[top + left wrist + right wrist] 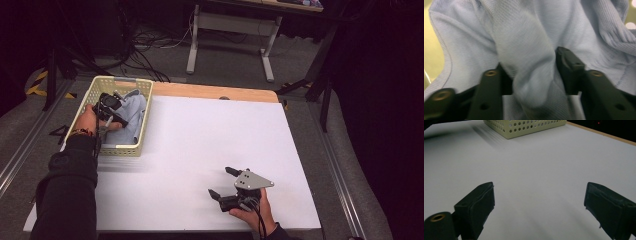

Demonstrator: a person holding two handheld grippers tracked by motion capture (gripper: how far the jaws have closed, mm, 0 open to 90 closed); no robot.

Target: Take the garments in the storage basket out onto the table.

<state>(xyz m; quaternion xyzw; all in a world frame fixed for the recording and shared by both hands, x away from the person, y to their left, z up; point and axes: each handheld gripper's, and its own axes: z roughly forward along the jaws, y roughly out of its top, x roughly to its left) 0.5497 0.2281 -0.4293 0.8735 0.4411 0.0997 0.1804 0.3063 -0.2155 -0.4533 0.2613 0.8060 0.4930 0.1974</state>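
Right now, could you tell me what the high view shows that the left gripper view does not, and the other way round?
High view alone: the whole yellow basket at the table's left edge, and the right claw held open above bare white tabletop. Left gripper view alone: a thick fold of the fabric standing between the left claw's two black jaws, which press it from both sides, plus the cloth's ribbed knit and stitched hem. Both share the light blue garment and the left claw down in it.

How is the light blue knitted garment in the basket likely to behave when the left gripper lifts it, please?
The light blue garment will probably hang limp: a soft fold bunches between the left gripper jaws. Its ribbed knit looks grippy, so slipping seems unlikely. It may drag over the basket rim.
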